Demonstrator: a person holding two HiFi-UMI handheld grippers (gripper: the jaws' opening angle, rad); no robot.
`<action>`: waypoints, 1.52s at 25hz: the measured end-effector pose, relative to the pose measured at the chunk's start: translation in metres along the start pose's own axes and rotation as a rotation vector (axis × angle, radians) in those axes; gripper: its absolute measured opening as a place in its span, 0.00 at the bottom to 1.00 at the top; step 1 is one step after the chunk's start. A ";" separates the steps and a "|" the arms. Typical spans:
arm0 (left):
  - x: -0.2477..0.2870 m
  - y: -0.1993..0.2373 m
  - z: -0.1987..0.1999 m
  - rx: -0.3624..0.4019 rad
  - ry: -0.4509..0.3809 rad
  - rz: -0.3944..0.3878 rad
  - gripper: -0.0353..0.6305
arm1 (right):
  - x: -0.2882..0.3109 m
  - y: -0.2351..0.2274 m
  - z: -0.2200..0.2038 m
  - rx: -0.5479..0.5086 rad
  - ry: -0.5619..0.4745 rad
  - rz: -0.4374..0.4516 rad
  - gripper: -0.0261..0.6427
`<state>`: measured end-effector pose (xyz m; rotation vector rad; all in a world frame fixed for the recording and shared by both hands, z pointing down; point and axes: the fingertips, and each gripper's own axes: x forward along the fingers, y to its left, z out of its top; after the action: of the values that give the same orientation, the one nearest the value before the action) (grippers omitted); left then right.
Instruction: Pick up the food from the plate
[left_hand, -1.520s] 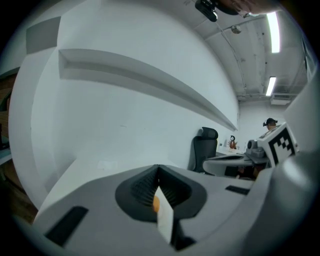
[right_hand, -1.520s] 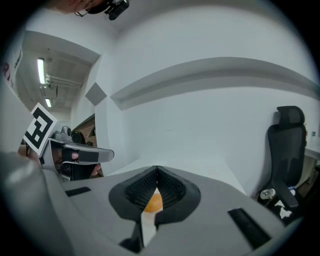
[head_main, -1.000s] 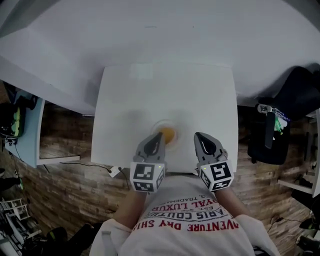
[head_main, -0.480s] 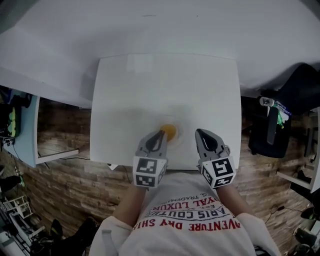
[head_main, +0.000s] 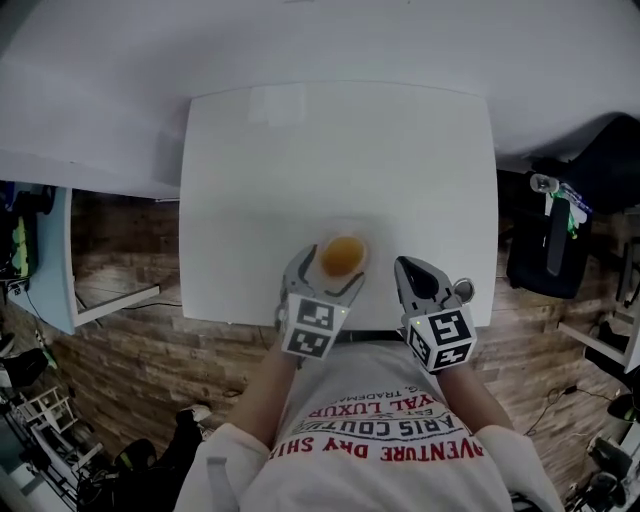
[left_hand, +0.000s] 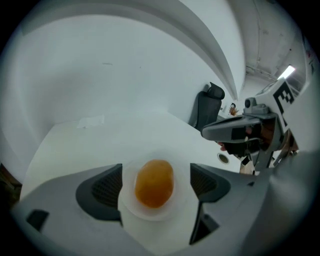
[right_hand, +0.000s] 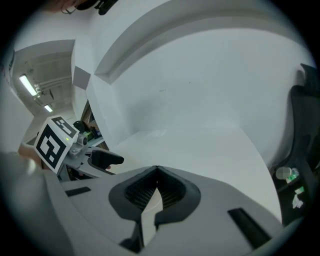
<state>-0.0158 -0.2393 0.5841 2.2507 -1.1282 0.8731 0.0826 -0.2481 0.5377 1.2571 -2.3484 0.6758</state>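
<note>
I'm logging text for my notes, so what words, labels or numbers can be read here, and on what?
"YAL LUXUR": red print on the white cotton T-shirt, upside down, cut off.
"ARIS COUTU": same shirt, cut off.
"VENTURE DRY SHI": same shirt, cut off.
Smaller shirt lines: too small to read.
Black-and-white marker cubes: patterns only, no words.

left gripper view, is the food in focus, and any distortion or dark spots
Left gripper view: the food is slightly soft on the plate, straight lines bow from the wide lens, corners go black. Head view: dim, flat light, the table bulges.
</note>
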 end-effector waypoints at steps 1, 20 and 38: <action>0.005 0.000 -0.005 0.000 0.017 -0.003 0.66 | 0.000 -0.001 -0.004 0.010 0.013 -0.001 0.06; 0.061 0.003 -0.044 0.100 0.225 0.004 0.60 | 0.006 -0.036 -0.038 0.017 0.100 -0.057 0.06; 0.032 0.007 0.019 0.154 0.052 0.025 0.59 | 0.007 -0.035 -0.015 -0.023 0.069 -0.056 0.06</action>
<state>-0.0004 -0.2725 0.5949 2.3258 -1.1022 1.0549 0.1102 -0.2609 0.5616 1.2651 -2.2507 0.6621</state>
